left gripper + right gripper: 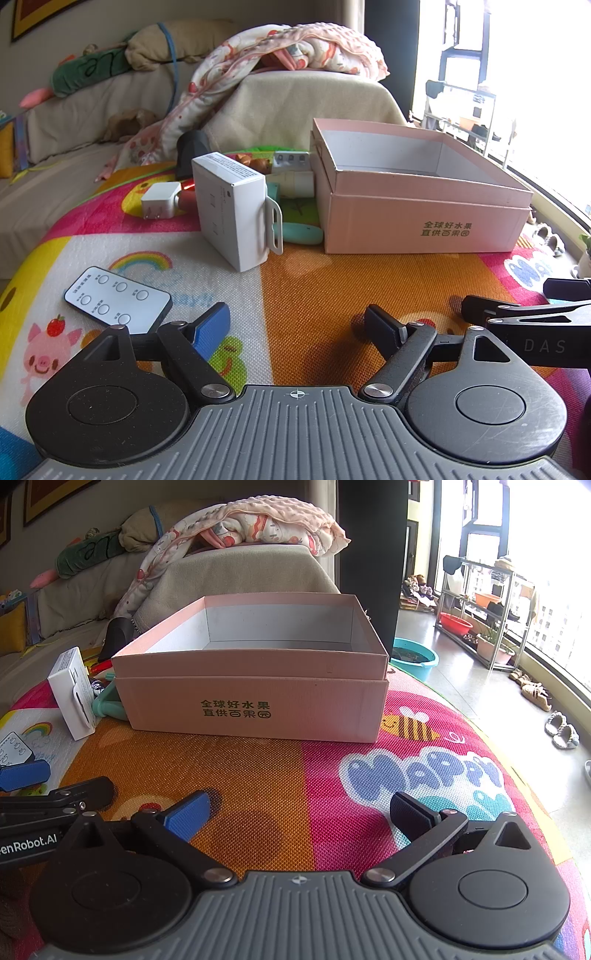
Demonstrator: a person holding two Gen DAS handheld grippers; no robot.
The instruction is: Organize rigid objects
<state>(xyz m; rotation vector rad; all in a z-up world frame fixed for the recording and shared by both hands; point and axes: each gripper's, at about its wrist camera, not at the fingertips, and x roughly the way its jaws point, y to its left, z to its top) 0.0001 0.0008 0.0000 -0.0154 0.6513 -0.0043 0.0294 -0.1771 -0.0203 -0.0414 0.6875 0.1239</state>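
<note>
Surface: one play mat [295,288], printed with cartoon animals and a rainbow, carries everything.
Pink box: one open cardboard box [255,709] with green printed characters, empty inside as far as can be seen, at the far middle of the mat.
White box: one small carton [231,206], standing tilted just left of the pink box.
Remote: one flat white remote [118,301] with six round buttons, lying toward the mat's near left edge.
Charger: one white plug adapter [159,203], behind the white carton.
Other items: a teal piece [303,234] and several small things crowd between carton and pink box (too jumbled to count).
Left hand-held gripper [295,325]: angled down over the mat, jaws spread wide, holding nothing.
Right hand-held gripper [299,812]: angled down, facing the pink box, jaws spread wide, holding nothing.
</note>
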